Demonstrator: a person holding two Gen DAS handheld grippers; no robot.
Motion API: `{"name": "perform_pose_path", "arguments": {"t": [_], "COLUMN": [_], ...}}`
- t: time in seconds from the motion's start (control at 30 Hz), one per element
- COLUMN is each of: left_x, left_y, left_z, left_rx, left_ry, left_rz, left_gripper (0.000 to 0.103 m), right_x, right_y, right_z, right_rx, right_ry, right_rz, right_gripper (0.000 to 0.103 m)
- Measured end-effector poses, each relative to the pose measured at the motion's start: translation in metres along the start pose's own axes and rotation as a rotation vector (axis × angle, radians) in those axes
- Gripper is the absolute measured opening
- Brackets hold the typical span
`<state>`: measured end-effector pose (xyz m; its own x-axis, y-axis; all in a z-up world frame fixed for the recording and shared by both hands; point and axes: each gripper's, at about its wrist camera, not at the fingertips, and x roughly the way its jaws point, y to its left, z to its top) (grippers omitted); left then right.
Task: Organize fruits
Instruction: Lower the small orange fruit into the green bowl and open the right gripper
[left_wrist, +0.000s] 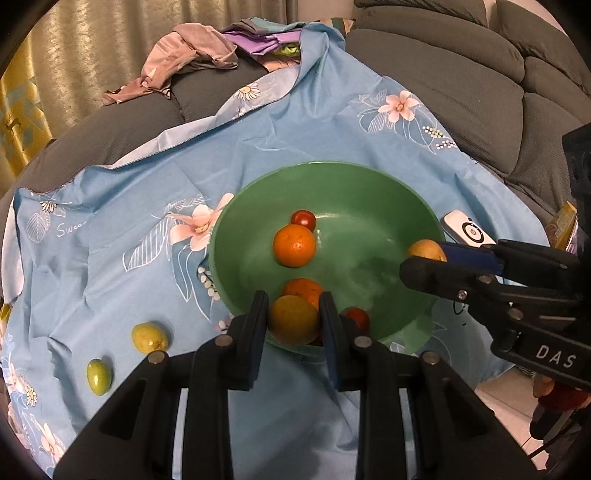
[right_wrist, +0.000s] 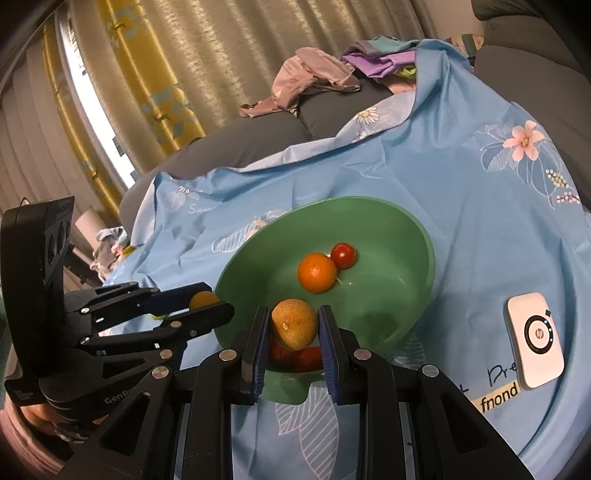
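Observation:
A green bowl sits on a blue flowered cloth. It holds an orange, a second orange and two small red tomatoes. My left gripper is shut on a yellow-orange fruit over the bowl's near rim; it shows at left in the right wrist view. My right gripper is shut on a yellow-brown fruit over the bowl's near edge; it shows at right in the left wrist view. Two yellow-green fruits lie on the cloth left of the bowl.
A white device lies on the cloth right of the bowl. A grey sofa with a pile of clothes is behind. Curtains hang at the back left.

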<state>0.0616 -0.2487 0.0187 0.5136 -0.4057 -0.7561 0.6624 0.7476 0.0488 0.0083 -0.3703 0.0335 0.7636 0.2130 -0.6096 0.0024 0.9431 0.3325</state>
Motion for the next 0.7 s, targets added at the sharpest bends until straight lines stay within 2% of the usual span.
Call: {"name": "perform_pose_path", "arguments": {"t": [0.7], "left_x": [0.024], "left_y": [-0.003], "left_z": [0.008], "left_rx": [0.031], "left_ry": [0.048], "left_rz": [-0.001], "left_gripper": [0.028], "right_x": [0.005], "right_y": [-0.006], "right_z": [0.006], "right_rx": [-0.013], "right_ry": [0.007], "right_rz": [-0.024], "right_gripper": [0.028]}}
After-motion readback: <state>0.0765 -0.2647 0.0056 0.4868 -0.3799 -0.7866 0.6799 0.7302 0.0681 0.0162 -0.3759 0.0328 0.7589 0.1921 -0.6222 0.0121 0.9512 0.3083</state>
